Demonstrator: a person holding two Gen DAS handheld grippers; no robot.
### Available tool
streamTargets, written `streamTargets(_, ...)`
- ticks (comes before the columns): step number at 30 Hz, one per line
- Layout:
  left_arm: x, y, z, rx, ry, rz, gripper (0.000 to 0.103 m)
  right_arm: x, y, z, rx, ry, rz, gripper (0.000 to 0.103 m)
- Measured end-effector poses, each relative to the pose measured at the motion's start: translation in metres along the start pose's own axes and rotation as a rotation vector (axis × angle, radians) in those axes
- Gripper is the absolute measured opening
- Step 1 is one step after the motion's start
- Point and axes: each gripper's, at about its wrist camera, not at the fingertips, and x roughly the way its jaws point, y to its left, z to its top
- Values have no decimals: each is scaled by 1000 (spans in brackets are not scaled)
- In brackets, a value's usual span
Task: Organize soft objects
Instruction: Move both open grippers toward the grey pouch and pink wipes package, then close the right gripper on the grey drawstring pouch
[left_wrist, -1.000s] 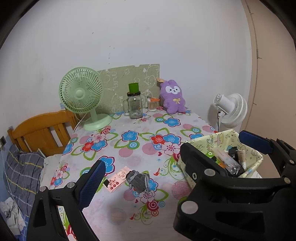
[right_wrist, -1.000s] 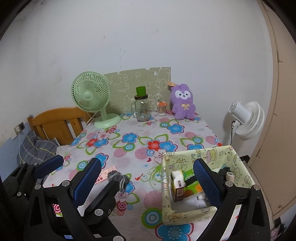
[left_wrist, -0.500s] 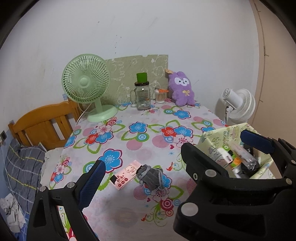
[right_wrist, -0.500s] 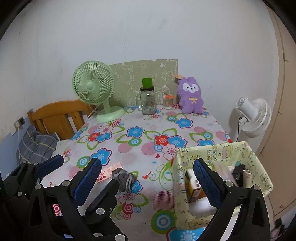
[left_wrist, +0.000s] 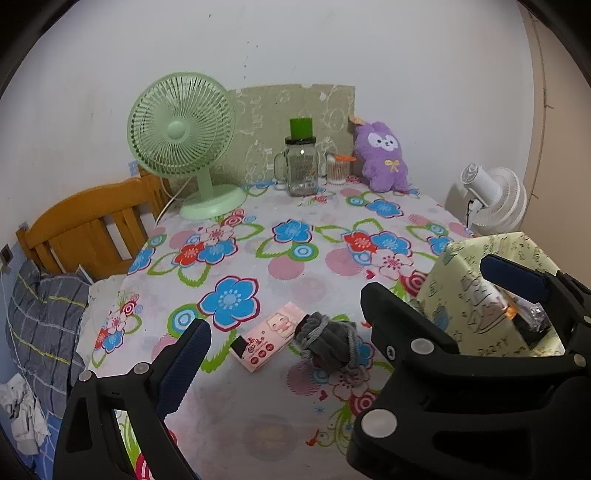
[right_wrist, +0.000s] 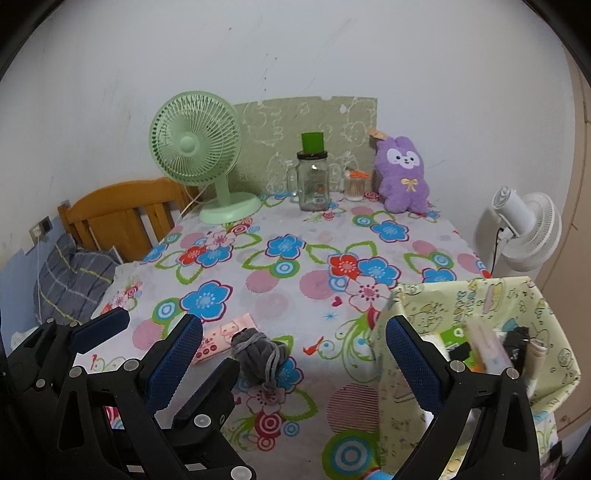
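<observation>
A grey rolled soft bundle with a cord (left_wrist: 325, 343) (right_wrist: 255, 350) lies on the flowered tablecloth near the front edge, just ahead of both grippers. A purple plush rabbit (left_wrist: 382, 158) (right_wrist: 402, 173) sits upright at the back against the wall. A yellow-green fabric basket (left_wrist: 469, 302) (right_wrist: 461, 314) holding several small items stands at the front right. My left gripper (left_wrist: 291, 354) is open and empty, and the right one's arm crosses its right half. My right gripper (right_wrist: 293, 321) is open and empty, with its right finger in front of the basket's wall.
A pink packet (left_wrist: 266, 339) lies beside the bundle. A green desk fan (left_wrist: 184, 147), a glass jar with a green lid (left_wrist: 301, 162) and a small toothpick jar (left_wrist: 336, 170) line the back. A white fan (right_wrist: 524, 225) stands off the right edge; a wooden headboard (left_wrist: 88, 225) is at the left.
Both views have dropped lower and come closer to the table. The bundle looks larger, and the basket has slid to the right in each view. Both grippers stayed open.
</observation>
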Motion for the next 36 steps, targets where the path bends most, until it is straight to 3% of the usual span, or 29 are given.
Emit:
streamTargets(22,58,29,-22,-28,133,26,97,70,20,-16,-30,121,26,100)
streamTargets(36,84,42,-36,-39,199,45,97,109,27,-30,-20,217,40,92)
